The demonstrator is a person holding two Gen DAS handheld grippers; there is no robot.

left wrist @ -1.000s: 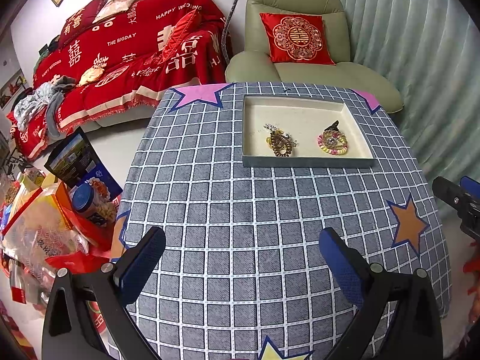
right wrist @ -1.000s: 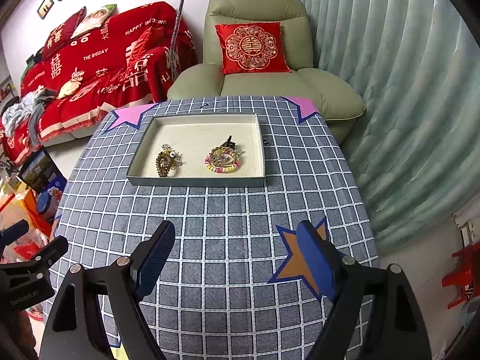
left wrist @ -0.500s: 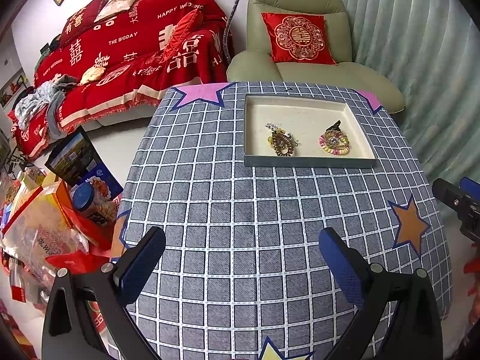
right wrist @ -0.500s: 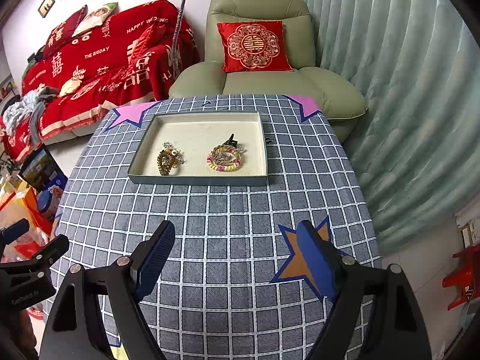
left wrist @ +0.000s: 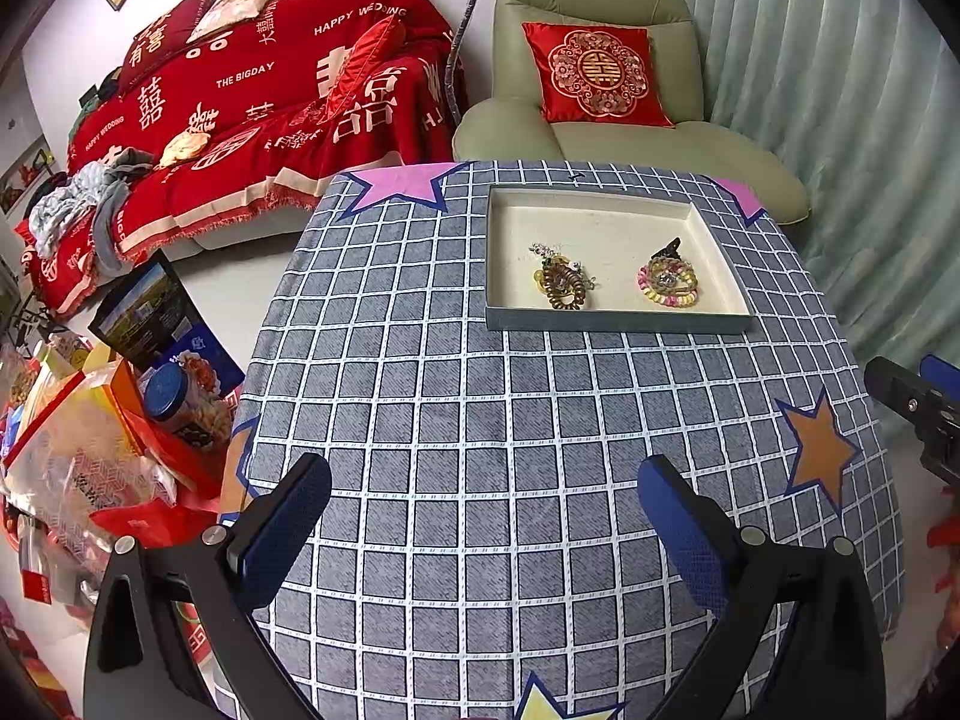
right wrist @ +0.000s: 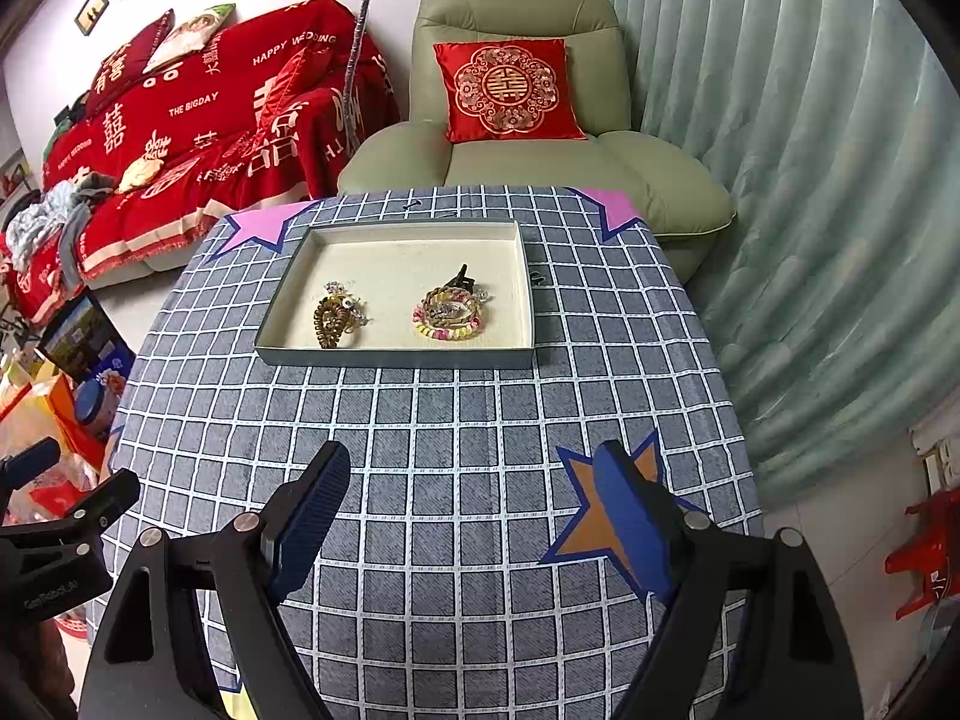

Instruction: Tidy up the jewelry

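Jaws, left gripper (left wrist: 483, 516): spread wide, nothing between the pads, hovering over the near part of the table.
Jaws, right gripper (right wrist: 471, 510): also spread wide and empty, over the near right of the table, above the orange star patch (right wrist: 606, 516).
Under jaws: bare grey checked tablecloth (left wrist: 480, 408) only; no loose jewelry visible near either gripper.
Tray (right wrist: 396, 357): shallow grey box with cream lining, on the far half of the table, well apart from both grippers.
Tray contents, left pile: brown coiled bracelet cluster (right wrist: 336, 315) with small clear/silver bits on it.
Tray contents, right pile: pink-and-yellow beaded bracelet cluster (right wrist: 450, 315) with a dark clip at its far edge.
Piles: apart from each other, both toward the near wall of the tray.
Outside tray: small dark item (right wrist: 538, 278) on the cloth just right of the tray's right wall; too small to identify. Another dark speck beyond the far wall, unclear.
Progress, my read: mostly done, the two groups already sit in the tray. The small item beside the tray may be left, if it's jewelry.
Next, my read: a forward reach with the right gripper is needed; it's the closer side to that item.
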